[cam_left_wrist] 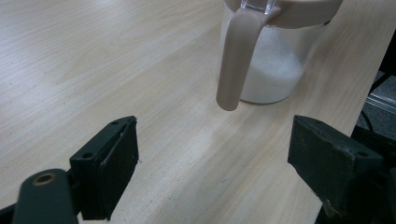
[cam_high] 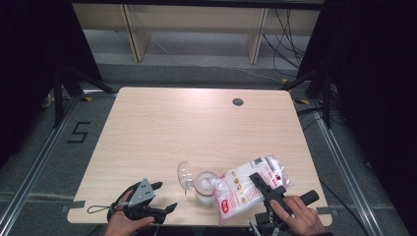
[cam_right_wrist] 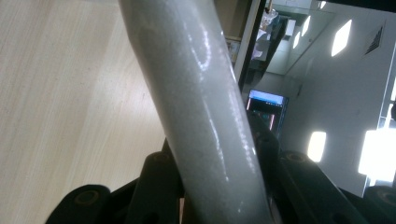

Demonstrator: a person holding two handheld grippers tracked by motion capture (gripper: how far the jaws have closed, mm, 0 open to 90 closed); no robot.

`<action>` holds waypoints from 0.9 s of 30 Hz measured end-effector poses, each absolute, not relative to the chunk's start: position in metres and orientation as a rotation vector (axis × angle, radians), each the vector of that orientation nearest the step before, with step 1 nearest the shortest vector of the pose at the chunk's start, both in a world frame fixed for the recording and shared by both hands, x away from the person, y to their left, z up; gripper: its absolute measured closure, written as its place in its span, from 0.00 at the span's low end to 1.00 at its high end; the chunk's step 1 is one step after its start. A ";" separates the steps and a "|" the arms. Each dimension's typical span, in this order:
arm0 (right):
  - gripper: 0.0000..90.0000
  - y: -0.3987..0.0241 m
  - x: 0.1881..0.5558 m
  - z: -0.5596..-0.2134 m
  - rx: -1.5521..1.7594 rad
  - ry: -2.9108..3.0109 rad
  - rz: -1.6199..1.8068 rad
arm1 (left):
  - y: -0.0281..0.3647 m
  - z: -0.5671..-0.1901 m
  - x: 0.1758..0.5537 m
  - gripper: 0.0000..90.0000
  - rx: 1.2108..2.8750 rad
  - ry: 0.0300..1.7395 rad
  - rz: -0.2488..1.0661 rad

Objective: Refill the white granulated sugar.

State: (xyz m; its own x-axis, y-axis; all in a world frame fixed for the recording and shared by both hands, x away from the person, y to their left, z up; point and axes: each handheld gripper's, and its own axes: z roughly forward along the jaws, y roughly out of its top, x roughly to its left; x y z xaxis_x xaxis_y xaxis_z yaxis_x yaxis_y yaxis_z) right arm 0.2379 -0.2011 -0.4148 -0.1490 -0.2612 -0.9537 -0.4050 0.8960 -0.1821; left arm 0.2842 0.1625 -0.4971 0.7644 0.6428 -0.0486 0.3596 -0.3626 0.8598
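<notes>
High view is showing a person working at a pale wooden worktop [cam_high: 162, 128] with a gripper in each hand. The right gripper [cam_high: 259, 181] is clenching a clear bag [cam_high: 248, 184] of white grains, tilting it so its lower corner is dipping into the mouth of a jar [cam_high: 205, 184] near the worktop's front edge. The jar's clear lid [cam_high: 185, 174] is hanging open on its left side, just beside the rim. The right hand [cam_high: 297, 216] is gripping its tool from the bottom right, and the bag is lying across the worktop toward the right, its printed face turned up.

The left gripper [cam_high: 164, 196] is resting released near the front left, jaws spread wide with nothing between them, held by the left hand [cam_high: 125, 221]. It is sitting apart from the jar, pointing toward it.

In the left gripper view the jar [cam_left_wrist: 275, 65] is standing upright beyond the open jaws, partly filled with white grains, a beige handle [cam_left_wrist: 238, 60] hanging down its side from a beige rim.

In the right gripper view the bag [cam_right_wrist: 201, 112] is running up between the black jaws, which are pressing on it from both sides.
</notes>
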 end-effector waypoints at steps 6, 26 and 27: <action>0.79 -0.202 0.238 -0.417 -0.494 1.734 0.148 | 0.162 -0.497 0.284 0.18 1.988 0.766 0.357; 0.80 -0.208 0.242 -0.417 -0.486 1.763 0.193 | 0.163 -0.497 0.284 0.18 1.996 0.761 0.362; 0.80 -0.208 0.242 -0.417 -0.486 1.764 0.195 | 0.163 -0.497 0.283 0.18 1.990 0.762 0.357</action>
